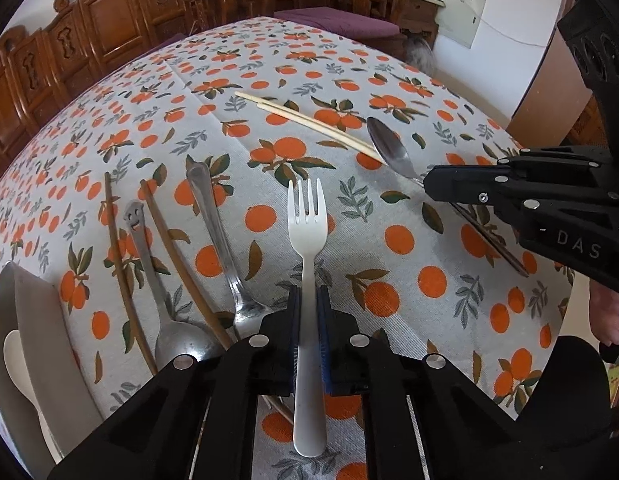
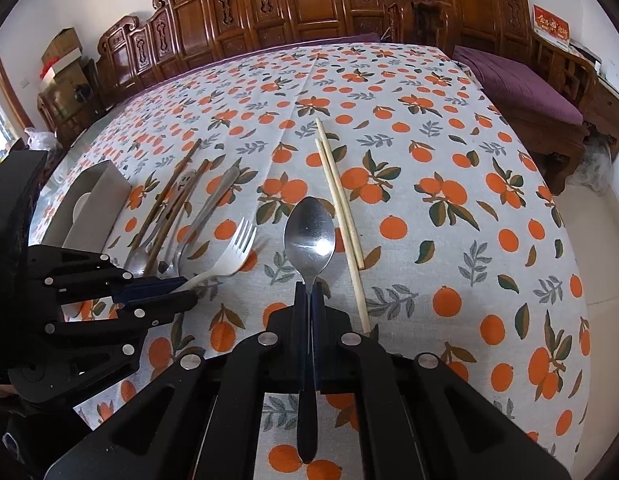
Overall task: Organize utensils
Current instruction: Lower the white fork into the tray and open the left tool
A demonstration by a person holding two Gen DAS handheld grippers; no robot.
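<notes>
carved wooden bench (image 2: pixel 309 4), purple cushion (image 2: pixel 521 88), orange-print tablecloth (image 2: pixel 449 240).

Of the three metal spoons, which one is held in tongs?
The dark-handled spoon, gripped by the right tongs with its bowl pointing forward. The smiley-face spoon and the plain spoon lie on the tablecloth among brown chopsticks.

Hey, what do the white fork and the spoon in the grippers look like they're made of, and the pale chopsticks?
White fork: probably plastic, matte, uniformly white, no glint. Spoon: polished metal bowl, likely stainless steel, mirroring the light, with a dark handle that may be plastic. Pale chopsticks: looks like bare wood or bamboo, dull cream surface; I can't tell which.
</notes>
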